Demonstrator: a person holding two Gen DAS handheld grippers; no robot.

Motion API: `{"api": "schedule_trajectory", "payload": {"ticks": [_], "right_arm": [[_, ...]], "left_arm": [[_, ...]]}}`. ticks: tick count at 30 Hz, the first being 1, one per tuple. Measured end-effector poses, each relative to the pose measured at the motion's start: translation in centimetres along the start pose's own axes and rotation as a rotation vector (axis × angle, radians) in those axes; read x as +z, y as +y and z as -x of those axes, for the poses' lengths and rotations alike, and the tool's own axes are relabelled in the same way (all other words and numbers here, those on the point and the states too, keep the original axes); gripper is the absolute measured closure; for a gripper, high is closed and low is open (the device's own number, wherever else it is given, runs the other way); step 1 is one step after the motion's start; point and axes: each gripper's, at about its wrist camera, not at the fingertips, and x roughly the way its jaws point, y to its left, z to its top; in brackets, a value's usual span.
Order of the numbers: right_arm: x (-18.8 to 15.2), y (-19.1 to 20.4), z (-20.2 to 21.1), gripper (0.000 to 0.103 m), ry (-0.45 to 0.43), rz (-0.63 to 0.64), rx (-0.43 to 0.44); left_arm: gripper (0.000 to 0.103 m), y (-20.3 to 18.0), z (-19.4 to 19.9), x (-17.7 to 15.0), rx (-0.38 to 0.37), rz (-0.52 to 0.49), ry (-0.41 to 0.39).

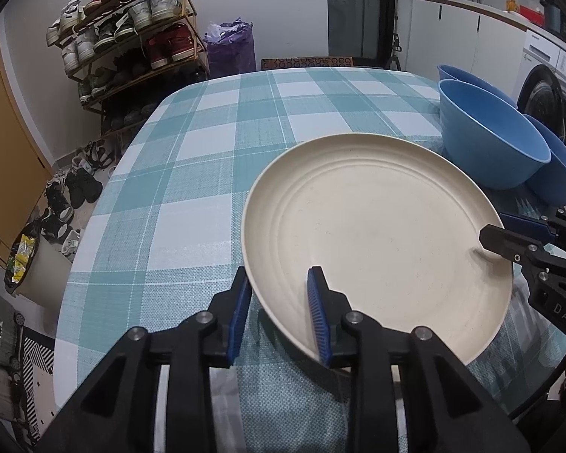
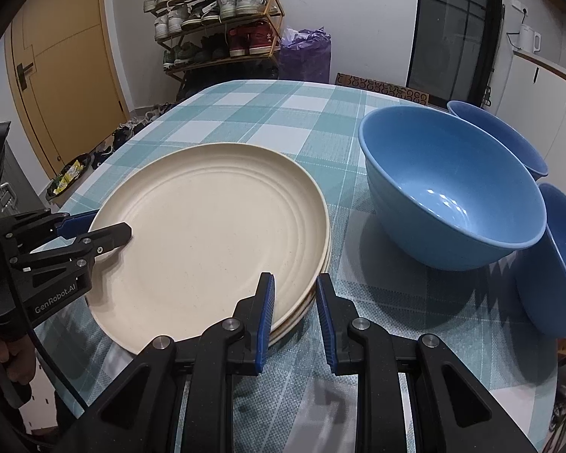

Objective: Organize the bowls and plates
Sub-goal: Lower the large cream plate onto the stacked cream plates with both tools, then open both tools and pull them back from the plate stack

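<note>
Both grippers, left & right, have jaws apart, each straddling the rim of the top plate on the stack mid-table, bowls just beside. Risk: uneven lift tilts plate; could slip.

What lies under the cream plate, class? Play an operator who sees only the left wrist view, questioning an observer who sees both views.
Operator: Is that cream plate alone on the cloth?
Observer: No. The right wrist view shows the cream plate topping a stack; more rims show beneath its near edge.
Operator: I can't see the nearest bowl's bottom. Is anything inside?
Observer: Nothing. The blue bowl is empty down to its base.
</note>
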Motion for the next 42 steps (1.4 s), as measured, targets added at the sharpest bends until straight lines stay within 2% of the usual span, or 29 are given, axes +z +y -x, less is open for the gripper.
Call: {"api": "schedule_trajectory", "payload": {"ticks": [9, 14, 16, 19, 20, 22, 23, 24, 26, 29, 33, 42], "right_arm": [[-0.2, -0.5, -0.1, 0.080, 0.009, -0.017, 0.025], [-0.2, -0.8, 0.1, 0.075, 0.007, -0.021, 0.043], [-0.2, -0.8, 0.4, 0.064, 0.002, -0.020, 0.048], [-0.2, -1.0, 1.1, 0.054, -0.016, -0.022, 0.058], [-0.2, -1.0, 1.3, 0.052, -0.021, -0.024, 0.060], [-0.1, -1.0, 1.8, 0.036, -0.034, -0.030, 0.070], [0.0, -1.1, 2.1, 0.031, -0.043, -0.034, 0.078], [0.1, -1.2, 2.5, 0.024, -0.054, -0.040, 0.093], [0.2, -1.2, 3.1, 0.020, -0.067, -0.043, 0.121], [0.4, -1.1, 4.2, 0.015, -0.082, -0.034, 0.137], [0.7, -1.5, 5.9, 0.002, -0.116, -0.049, 0.140], [1.9, -3.3, 9.6, 0.001, -0.182, -0.059, 0.120]], "left_arm": [[0.066, 0.0, 0.3, 0.0, -0.030, 0.013, 0.004], [0.060, 0.4, 0.9, 0.1, -0.056, 0.027, -0.008], [0.054, 0.4, 1.3, 0.2, -0.061, 0.025, -0.020], [0.051, 0.3, 2.1, 0.4, -0.064, 0.018, -0.039], [0.046, 0.3, 2.3, 0.5, -0.066, 0.018, -0.044], [0.033, 0.4, 2.8, 0.6, -0.072, 0.018, -0.056], [0.020, 0.4, 3.1, 0.7, -0.073, 0.020, -0.068], [0.015, 0.5, 3.4, 0.7, -0.074, 0.025, -0.082], [0.014, 0.6, 3.7, 0.9, -0.086, 0.028, -0.095], [0.000, 0.7, 4.2, 1.2, -0.092, 0.038, -0.116], [0.000, 0.8, 5.0, 1.7, -0.111, 0.055, -0.140], [0.000, 0.4, 5.6, 2.9, -0.137, 0.062, -0.150]]}}
